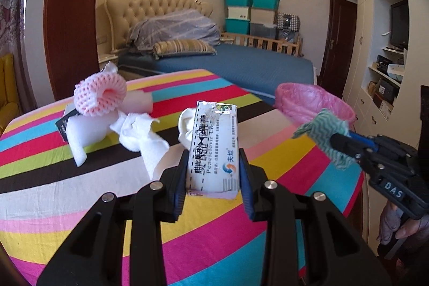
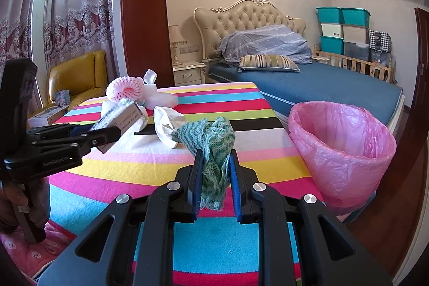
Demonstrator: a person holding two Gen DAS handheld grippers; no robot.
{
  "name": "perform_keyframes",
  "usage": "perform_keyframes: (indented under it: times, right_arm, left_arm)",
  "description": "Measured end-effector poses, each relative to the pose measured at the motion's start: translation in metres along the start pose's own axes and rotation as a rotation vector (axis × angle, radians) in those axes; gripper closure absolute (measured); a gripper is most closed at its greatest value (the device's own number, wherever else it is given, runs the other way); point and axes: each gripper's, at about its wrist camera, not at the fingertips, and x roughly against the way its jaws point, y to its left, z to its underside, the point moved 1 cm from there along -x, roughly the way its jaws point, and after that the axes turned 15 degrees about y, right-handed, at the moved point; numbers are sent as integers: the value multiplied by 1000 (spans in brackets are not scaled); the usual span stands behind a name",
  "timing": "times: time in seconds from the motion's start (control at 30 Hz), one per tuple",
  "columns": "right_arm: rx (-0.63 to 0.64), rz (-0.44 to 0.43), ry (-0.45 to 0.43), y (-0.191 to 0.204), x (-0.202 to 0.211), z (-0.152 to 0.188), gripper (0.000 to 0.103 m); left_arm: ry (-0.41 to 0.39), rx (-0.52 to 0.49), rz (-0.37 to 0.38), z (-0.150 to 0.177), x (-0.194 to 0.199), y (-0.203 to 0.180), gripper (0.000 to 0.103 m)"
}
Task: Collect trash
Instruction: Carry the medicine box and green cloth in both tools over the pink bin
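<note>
So far, little is binned as far as the frames show: the visible part of the pink plastic-lined waste bin (image 2: 346, 149), at the right of the right wrist view, looks empty, though its bottom is hidden. Two pieces are in hand. The left tool (image 1: 213, 170) is pinching a white cardboard medicine box with printed lettering (image 1: 213, 146), which stands lengthwise between its blue pads at the centre of the left wrist view, lifted off the striped counter (image 1: 80, 178). The right tool (image 2: 214, 176) is pressed together on a crumpled green-and-white wavy-patterned cloth (image 2: 214, 149), which bunches out ahead of its pads at mid-frame; the bin sits just to the right of it.

Left on the counter are a pink foam fruit net (image 1: 100, 95) and a white foam sheet (image 1: 83, 136) at the upper left of the left wrist view, and crumpled white tissue paper (image 1: 142, 136) just left of the box. Both held pieces, I judge, go to the bin next, then these.
</note>
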Motion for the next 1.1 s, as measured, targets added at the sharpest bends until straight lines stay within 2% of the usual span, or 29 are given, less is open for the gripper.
perform_keyframes:
  times: [0.13,0.4,0.73,1.0,1.1]
  right_arm:
    - [-11,7,-4,-2,1,0,84]
    - [-40,30,-31,-11,10,-3,84]
    - [-68,75,-51,-30,17,-7,84]
    - [-95,146,-77,-55,28,-12,84]
    - [-124,164,-77,-67,30,-12,84]
  left_arm:
    - [-46,-59,-8,0,7,-17,69]
    - [-66,-126,-12,-4,5,-38,69]
    - [-99,-179,31,-24,1,-64,69]
    - [-96,-210,77,-48,-16,-91,69]
    - [-66,-201,102,-56,-27,-95,69]
